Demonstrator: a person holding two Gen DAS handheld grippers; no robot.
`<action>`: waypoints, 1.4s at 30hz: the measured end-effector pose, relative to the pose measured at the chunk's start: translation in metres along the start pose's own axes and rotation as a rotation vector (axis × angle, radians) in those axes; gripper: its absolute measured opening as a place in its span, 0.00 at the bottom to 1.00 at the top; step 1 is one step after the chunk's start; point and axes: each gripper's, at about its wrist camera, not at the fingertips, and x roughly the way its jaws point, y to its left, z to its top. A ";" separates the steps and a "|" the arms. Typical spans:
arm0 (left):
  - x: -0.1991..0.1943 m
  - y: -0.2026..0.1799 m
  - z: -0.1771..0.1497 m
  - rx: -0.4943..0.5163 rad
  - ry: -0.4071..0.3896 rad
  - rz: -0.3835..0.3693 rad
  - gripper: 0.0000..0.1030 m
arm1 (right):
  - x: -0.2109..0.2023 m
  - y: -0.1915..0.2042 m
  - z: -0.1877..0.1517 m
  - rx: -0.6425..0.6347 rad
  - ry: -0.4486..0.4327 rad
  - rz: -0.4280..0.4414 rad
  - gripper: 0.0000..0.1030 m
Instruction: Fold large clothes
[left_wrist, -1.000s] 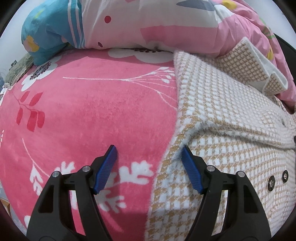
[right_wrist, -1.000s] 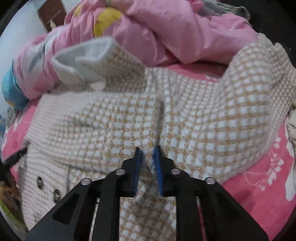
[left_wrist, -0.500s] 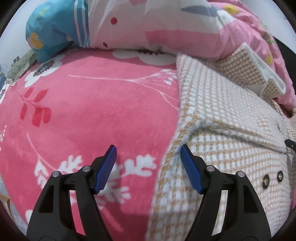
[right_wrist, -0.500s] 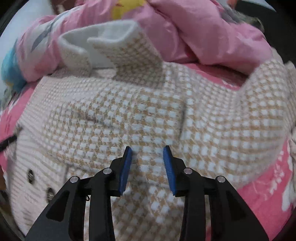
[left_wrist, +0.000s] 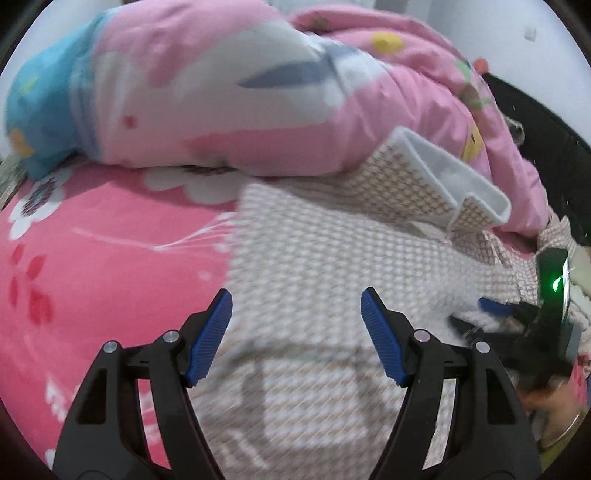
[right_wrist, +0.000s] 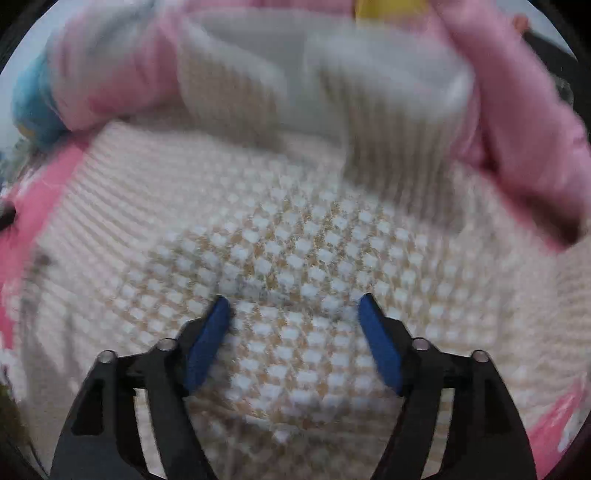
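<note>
- The checked tan-and-white coat (left_wrist: 314, 258) lies spread on the bed, filling the centre and right of the left wrist view and nearly all of the right wrist view (right_wrist: 295, 266).
- Its collar (left_wrist: 443, 184), white inside, stands folded up at the upper right of the left wrist view, against the pink quilt.
- The left tool (left_wrist: 295, 325) sits at lower centre of its frame with its blue pads spread wide, nothing between them, the coat's left part below.
- The right tool (right_wrist: 293, 321) is likewise spread wide over the coat's middle, gripping nothing; whether the pads touch the cloth cannot be told through the blur.
- The right tool also shows at the right edge of the left wrist view, low over the coat.
- A pink floral bed cover (left_wrist: 92, 266) fills the left of that view.
- A bunched pink, white and blue quilt (left_wrist: 221, 103) lies across the top.
</note>
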 end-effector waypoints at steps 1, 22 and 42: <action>0.015 -0.009 0.001 0.019 0.020 0.005 0.67 | -0.007 -0.001 0.003 0.010 0.008 -0.002 0.72; 0.006 -0.015 -0.040 0.052 0.088 -0.079 0.77 | -0.133 -0.009 -0.072 0.041 -0.063 -0.043 0.86; 0.055 -0.051 -0.029 0.083 0.127 0.036 0.79 | -0.192 -0.232 -0.142 0.504 -0.234 0.006 0.87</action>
